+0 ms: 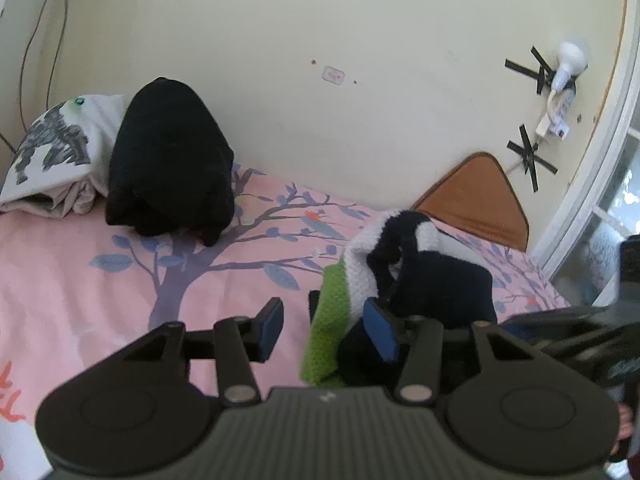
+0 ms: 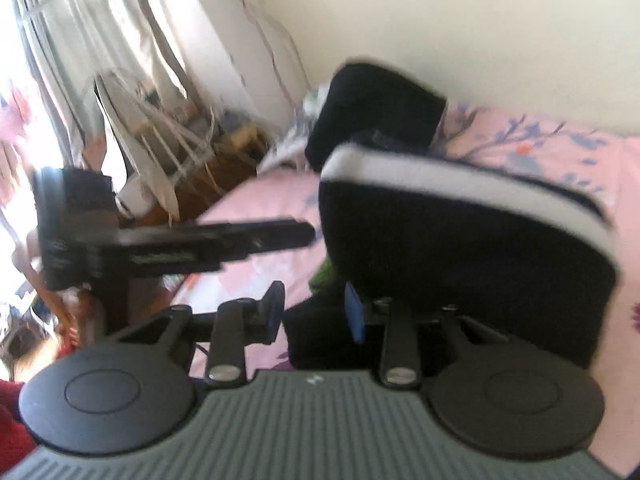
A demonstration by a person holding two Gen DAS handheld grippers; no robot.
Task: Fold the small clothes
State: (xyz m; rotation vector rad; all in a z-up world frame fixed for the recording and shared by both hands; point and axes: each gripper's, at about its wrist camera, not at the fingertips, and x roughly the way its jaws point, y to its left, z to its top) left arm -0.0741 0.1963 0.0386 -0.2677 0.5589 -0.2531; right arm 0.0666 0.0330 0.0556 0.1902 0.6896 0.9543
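Knit garment (image 1: 404, 280), black with white and green bands: bunched heap on pink tree-print bed (image 1: 80, 280), near right; green edge runs near-to-far; overall long axis unclear. Left gripper (image 1: 326, 330): jaws partly open, right pad against heap, nothing clamped. Right gripper (image 2: 316, 312): jaws partly open, garment against right pad. Black bundle (image 1: 168, 160) and printed white cloth (image 1: 56, 148): far left by wall.

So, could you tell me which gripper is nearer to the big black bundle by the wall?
Left. The left gripper faces the black bundle across open sheet; the right gripper sits behind the striped garment.
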